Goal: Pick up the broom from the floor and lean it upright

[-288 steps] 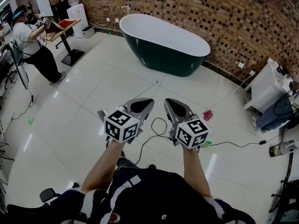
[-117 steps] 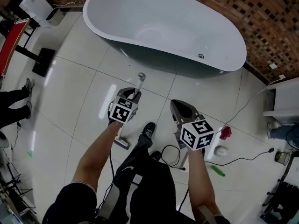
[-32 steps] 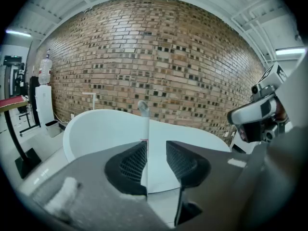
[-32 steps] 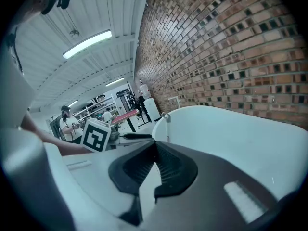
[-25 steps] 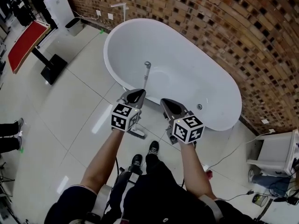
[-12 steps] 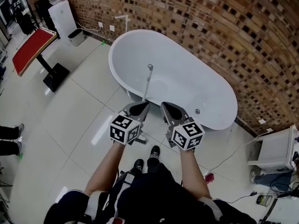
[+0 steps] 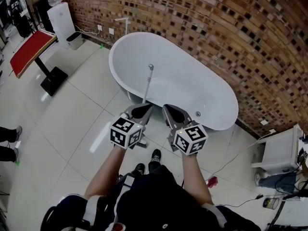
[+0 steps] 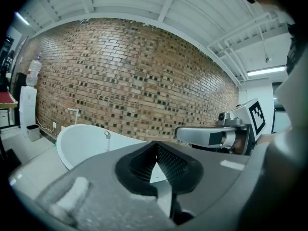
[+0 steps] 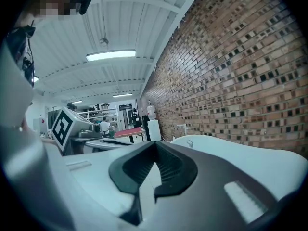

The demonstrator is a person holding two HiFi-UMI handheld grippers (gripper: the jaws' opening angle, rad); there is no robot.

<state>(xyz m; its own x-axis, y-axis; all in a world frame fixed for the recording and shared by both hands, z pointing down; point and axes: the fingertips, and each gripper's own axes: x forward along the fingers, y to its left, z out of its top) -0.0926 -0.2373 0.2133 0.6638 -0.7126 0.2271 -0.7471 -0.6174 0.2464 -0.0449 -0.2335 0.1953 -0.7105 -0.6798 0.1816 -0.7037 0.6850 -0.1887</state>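
Note:
The broom stands upright and leans against the white bathtub (image 7: 192,88). Its thin grey handle (image 7: 147,83) rises over the tub's near rim, and its head (image 7: 142,142) rests on the floor behind my left gripper. My left gripper (image 7: 147,108) is shut and empty, just short of the handle's lower part. My right gripper (image 7: 166,108) is beside it, shut and empty. In the left gripper view the handle's top (image 8: 107,134) shows left of the shut left gripper (image 8: 156,143). In the right gripper view the handle's tip (image 9: 189,143) shows right of the shut right gripper (image 9: 155,143).
A brick wall (image 7: 216,28) runs behind the tub. A red-topped stand (image 7: 29,44) and a white appliance (image 7: 57,16) are at the far left. A white cabinet (image 7: 279,150) with cables stands at the right. A person's shoes (image 7: 7,134) show at the left edge.
Both grippers have drawn back from the tub and risen a little. The broom stays leaning against the tub, free of the left gripper.

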